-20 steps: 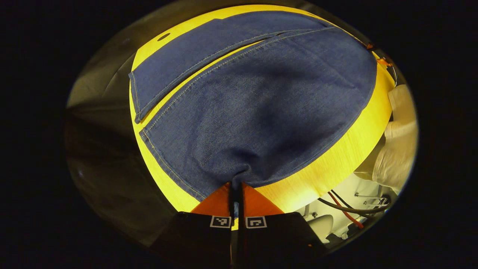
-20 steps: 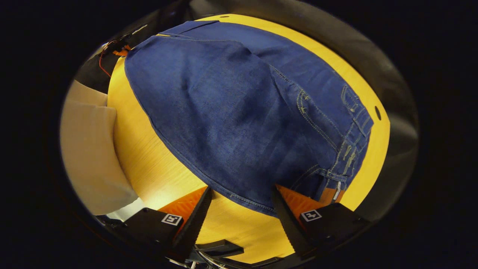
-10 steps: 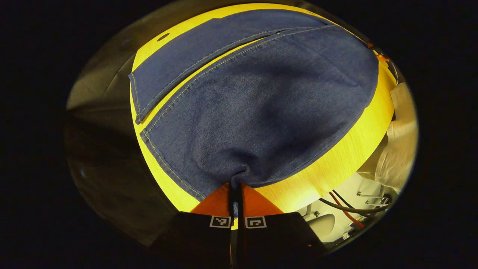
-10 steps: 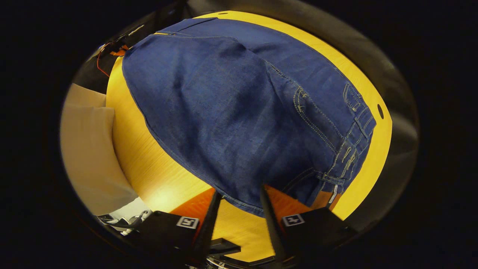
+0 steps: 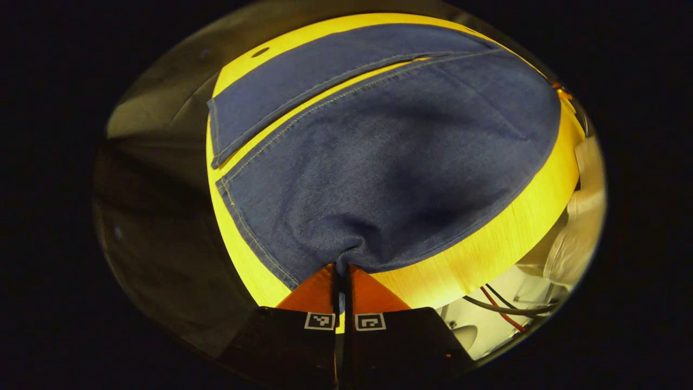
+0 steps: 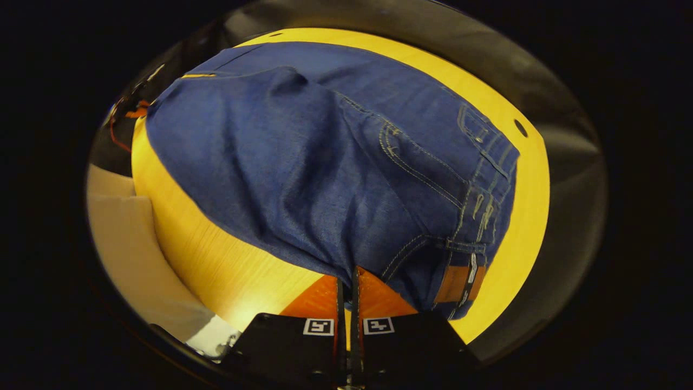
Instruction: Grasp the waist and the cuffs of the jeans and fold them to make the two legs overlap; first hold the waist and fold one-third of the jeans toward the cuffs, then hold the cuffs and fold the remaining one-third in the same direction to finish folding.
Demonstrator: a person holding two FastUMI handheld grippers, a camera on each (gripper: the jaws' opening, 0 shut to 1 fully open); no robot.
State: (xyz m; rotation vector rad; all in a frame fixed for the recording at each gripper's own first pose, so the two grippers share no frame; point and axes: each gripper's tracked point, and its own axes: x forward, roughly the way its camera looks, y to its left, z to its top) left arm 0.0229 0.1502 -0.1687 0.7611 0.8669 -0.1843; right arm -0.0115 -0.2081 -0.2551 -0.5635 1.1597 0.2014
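Left gripper view looks along the legs of the jeans (image 5: 390, 162), which lie flat on the yellow table (image 5: 487, 249). The left gripper (image 5: 341, 271) has its orange fingers (image 5: 311, 290) pressed together on the near edge of the near leg, close to the cuff (image 5: 249, 233), and the cloth puckers into a small gather where they bite. The far leg (image 5: 303, 86) lies apart from the near one, a thin strip of table showing between them, so the two legs do not yet overlap.

In the right gripper view the right gripper (image 6: 346, 279) is likewise closed, its fingers nipping the near edge of the denim just left of the waistband (image 6: 487, 195), beside the brown patch (image 6: 455, 281). The fabric bulges slightly above the grip; whether both layers of the waist are caught is hard to tell from here. A pale sleeve (image 6: 130, 254) of the person shows at the left.

Denim of this kind should be fairly heavy and limp, yet thick enough to hold a crease, and its weave is rough, so it is unlikely to slip from closed fingers. The thick seams and waistband are the firmest places to hold; a pinch of the thin leg cloth alone will stretch and sag. With one hold near the cuff and one near the waist on the same long edge, that side can probably be carried over the far leg evenly, provided both ends rise together.
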